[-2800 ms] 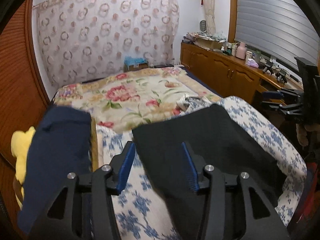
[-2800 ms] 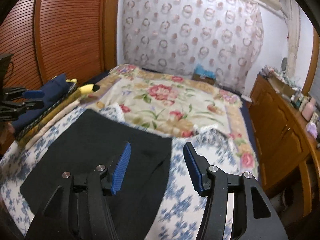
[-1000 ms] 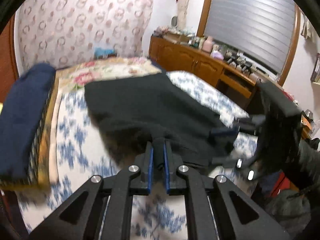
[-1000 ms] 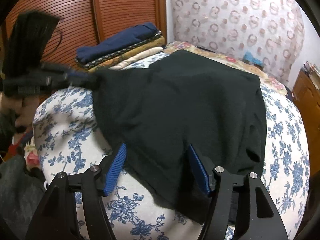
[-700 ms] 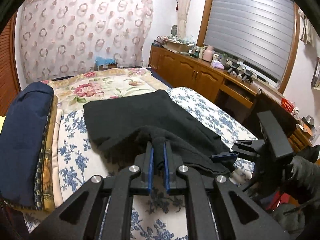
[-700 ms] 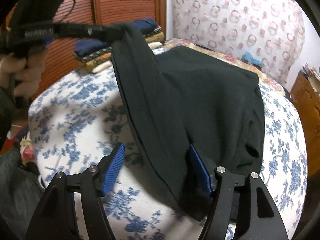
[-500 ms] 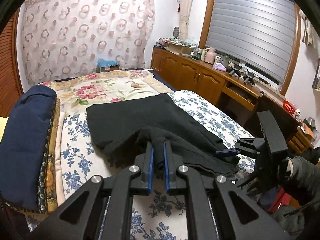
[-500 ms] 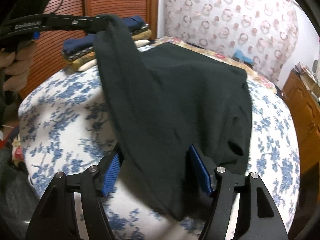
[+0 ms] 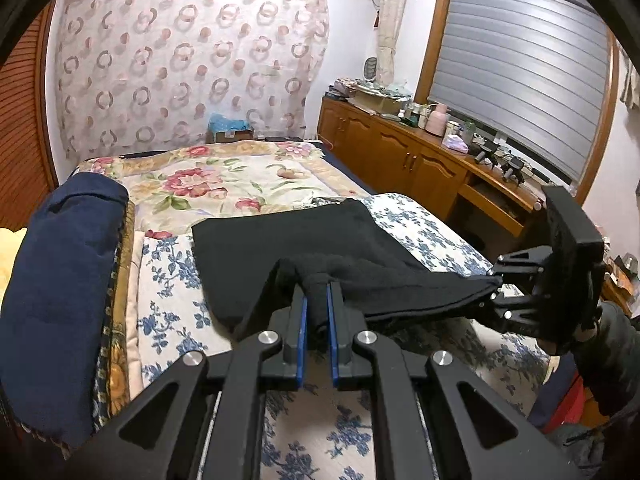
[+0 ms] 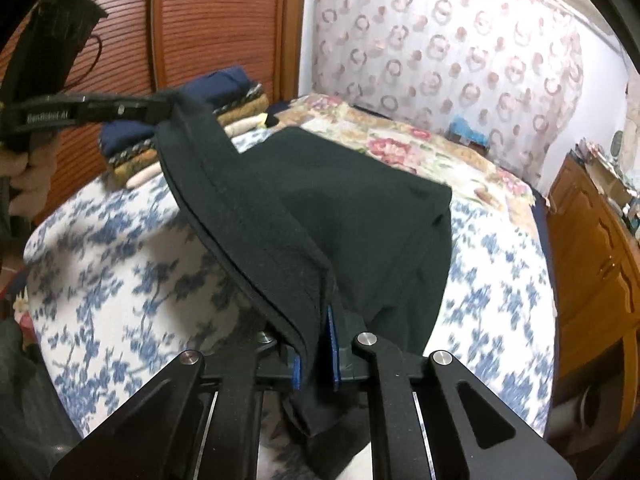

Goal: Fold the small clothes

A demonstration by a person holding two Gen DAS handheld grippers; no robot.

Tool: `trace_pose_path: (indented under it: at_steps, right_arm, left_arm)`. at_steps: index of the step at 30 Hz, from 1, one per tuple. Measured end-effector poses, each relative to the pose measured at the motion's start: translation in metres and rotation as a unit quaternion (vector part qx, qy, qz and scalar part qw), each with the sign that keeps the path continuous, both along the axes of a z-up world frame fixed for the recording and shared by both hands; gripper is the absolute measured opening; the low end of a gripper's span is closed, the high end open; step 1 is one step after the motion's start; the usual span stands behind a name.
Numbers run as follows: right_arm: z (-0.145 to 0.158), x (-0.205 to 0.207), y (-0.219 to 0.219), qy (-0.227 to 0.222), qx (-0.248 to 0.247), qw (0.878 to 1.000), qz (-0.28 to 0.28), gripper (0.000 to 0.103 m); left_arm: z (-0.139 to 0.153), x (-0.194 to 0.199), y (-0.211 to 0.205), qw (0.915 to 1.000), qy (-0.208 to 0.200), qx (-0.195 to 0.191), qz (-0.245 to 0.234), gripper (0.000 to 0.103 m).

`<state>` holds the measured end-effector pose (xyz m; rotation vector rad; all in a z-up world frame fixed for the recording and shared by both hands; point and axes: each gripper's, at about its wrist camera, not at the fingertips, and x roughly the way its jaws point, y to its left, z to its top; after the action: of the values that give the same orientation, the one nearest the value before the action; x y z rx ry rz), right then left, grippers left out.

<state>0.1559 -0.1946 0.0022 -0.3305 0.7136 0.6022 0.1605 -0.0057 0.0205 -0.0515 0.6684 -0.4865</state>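
A black garment [image 9: 280,240] lies on the blue-flowered quilt [image 9: 168,292], its near edge lifted off the bed. In the left wrist view my left gripper [image 9: 315,300] is shut on a bunched corner of that edge. My right gripper [image 9: 494,284] clamps the other corner at the right. In the right wrist view the black garment [image 10: 360,208] runs as a taut hem from my right gripper [image 10: 316,320], whose jaws are closing on the cloth between them, up to my left gripper [image 10: 168,100] at the upper left.
A stack of folded clothes [image 9: 68,264] topped in navy sits on the bed's left side, also as the stack [image 10: 224,84] near a slatted wooden door [image 10: 220,20]. A wooden cabinet [image 9: 400,160] with clutter lines the right wall. A flowered bedspread [image 9: 224,184] covers the far bed.
My right gripper closed from open onto the garment's near corner and rose. The left gripper, still shut on its corner, lifted a little, so the hem now hangs taut between them.
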Motion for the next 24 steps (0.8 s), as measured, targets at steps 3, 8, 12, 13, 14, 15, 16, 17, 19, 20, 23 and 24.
trace_pose_path:
  at_steps: [3, 8, 12, 13, 14, 15, 16, 17, 19, 20, 23, 24]
  right_arm:
    - [0.005, 0.012, 0.0, -0.002, 0.001, 1.0, 0.001, 0.007]
    - [0.011, 0.032, 0.002, 0.0, 0.003, 1.0, 0.001, 0.007]
    - [0.013, 0.047, 0.005, -0.002, -0.004, 1.0, 0.005, 0.006]
    - [0.015, 0.052, 0.007, -0.006, -0.008, 1.0, 0.006, 0.006]
    - [0.016, 0.053, 0.008, -0.007, -0.008, 1.0, 0.007, 0.006]
    - [0.018, 0.059, 0.009, -0.007, -0.006, 1.0, 0.01, 0.006]
    - [0.02, 0.062, 0.01, -0.009, -0.006, 1.0, 0.011, 0.005]
    - [0.023, 0.067, 0.012, -0.013, -0.007, 1.0, 0.013, 0.005]
    - [0.031, 0.079, 0.015, -0.023, -0.01, 1.0, 0.018, 0.005]
    - [0.035, 0.084, 0.017, -0.028, -0.01, 0.999, 0.021, 0.005]
    - [0.045, 0.106, 0.027, -0.041, -0.014, 0.999, 0.03, 0.005]
    - [0.047, 0.117, 0.032, -0.043, -0.017, 0.998, 0.033, 0.005]
  left_arm:
    - [0.0, 0.009, 0.0, 1.0, 0.005, 0.004, 0.005, 0.006]
    - [-0.004, 0.027, 0.002, 0.9998, 0.014, 0.01, 0.01, 0.006]
    - [-0.006, 0.042, 0.004, 0.9996, 0.023, 0.011, 0.013, 0.006]
    - [-0.006, 0.045, 0.004, 0.9995, 0.025, 0.012, 0.015, 0.006]
    - [-0.006, 0.048, 0.005, 0.9994, 0.026, 0.014, 0.017, 0.007]
    - [-0.006, 0.052, 0.007, 0.9993, 0.027, 0.015, 0.019, 0.007]
    - [-0.005, 0.055, 0.008, 0.9993, 0.027, 0.016, 0.021, 0.007]
    - [-0.004, 0.059, 0.009, 0.9992, 0.027, 0.016, 0.024, 0.007]
    - [-0.003, 0.066, 0.013, 0.999, 0.025, 0.017, 0.032, 0.007]
    - [-0.003, 0.071, 0.015, 0.9989, 0.024, 0.018, 0.038, 0.007]
    - [-0.005, 0.087, 0.023, 0.9981, 0.025, 0.018, 0.054, 0.007]
    - [-0.006, 0.092, 0.025, 0.9977, 0.028, 0.018, 0.059, 0.007]
